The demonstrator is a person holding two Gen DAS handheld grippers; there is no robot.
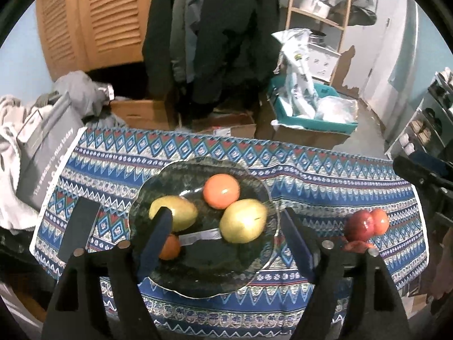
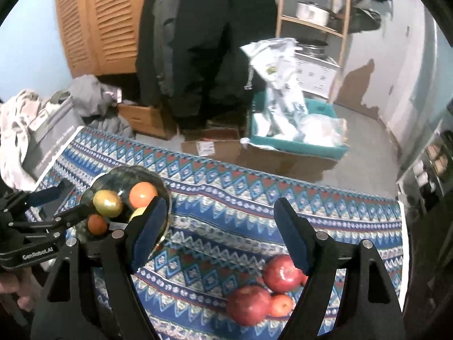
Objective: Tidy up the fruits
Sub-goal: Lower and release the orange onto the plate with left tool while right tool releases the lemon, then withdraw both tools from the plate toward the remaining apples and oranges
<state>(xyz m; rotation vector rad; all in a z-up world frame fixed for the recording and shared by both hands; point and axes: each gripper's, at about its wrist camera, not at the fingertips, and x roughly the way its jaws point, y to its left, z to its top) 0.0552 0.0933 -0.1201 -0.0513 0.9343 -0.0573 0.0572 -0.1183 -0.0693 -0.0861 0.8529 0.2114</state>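
The fruit sits in two lots on a patterned cloth (image 1: 325,175). A dark glass plate (image 1: 158,187) holds an orange (image 1: 221,190) at 12 o'clock, a yellow-green fruit (image 1: 243,220) at 3, another (image 1: 181,209) at 9, and a small orange-red one (image 1: 171,248) at 7, beside a pale strip I cannot identify. Well apart from the plate, off at its 3 o'clock, red apples (image 2: 281,273) lie touching in a cluster on the cloth

Readable writing: "GenRobot.AI" on the left gripper's body in the right wrist view. White lettering on a grey box (image 1: 48,153) at the cloth's 9 o'clock edge is too blurred to read

Beyond the cloth stand dark hanging coats (image 1: 215,28), louvred wooden doors (image 1: 93,19), cardboard boxes, a teal bin (image 1: 314,119) of plastic bags and a wooden shelf

The left gripper (image 1: 226,223) hangs above the plate, tilted downward, jaws apart and gripping nothing. The right gripper (image 2: 219,218) hangs above the bare cloth, tilted downward, jaws wide apart and empty, the apples by its right finger
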